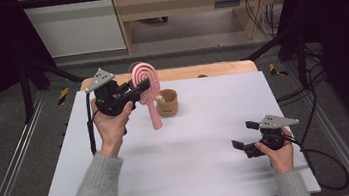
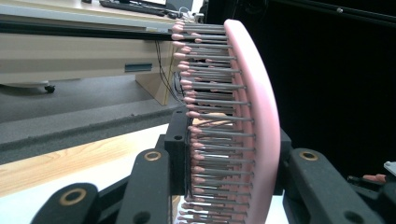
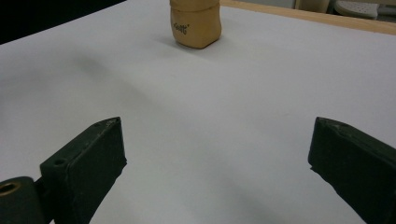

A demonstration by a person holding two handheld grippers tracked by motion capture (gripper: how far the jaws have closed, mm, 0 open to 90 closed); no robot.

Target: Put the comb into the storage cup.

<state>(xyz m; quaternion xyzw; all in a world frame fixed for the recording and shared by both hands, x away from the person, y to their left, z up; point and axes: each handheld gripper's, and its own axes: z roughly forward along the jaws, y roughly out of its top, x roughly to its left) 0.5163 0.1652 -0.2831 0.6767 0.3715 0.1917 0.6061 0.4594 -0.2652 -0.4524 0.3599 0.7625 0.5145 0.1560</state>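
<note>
In the high view the left claw (image 1: 145, 89) is raised above the far left part of the white counter (image 1: 195, 161), held in the person's left hand (image 1: 110, 123), and its 2 jaws are clamped on the head of a pink hairbrush (image 1: 147, 88). The brush stands roughly upright, its round head with a spiral pattern up at the claw and its handle hanging down toward the counter. In the left gripper view the brush head (image 2: 259, 116) is seen edge-on between the 2 black jaws, 1 jaw pressing the bristle side and the other against the smooth pink back; the metal bristles with pink tips point left in that view. Just beside the brush handle, to its right in the high view, a small tan cup (image 1: 167, 103) sits on the counter, and whether the handle touches it cannot be told. The right claw (image 1: 245, 134) is low over the near right part of the counter, held in the right hand (image 1: 281, 154), well apart from the brush. Its jaws are spread wide with nothing between them. In the right gripper view the tan cup (image 3: 195, 23) stands far ahead on the white surface, with small dark lettering on its side.
</note>
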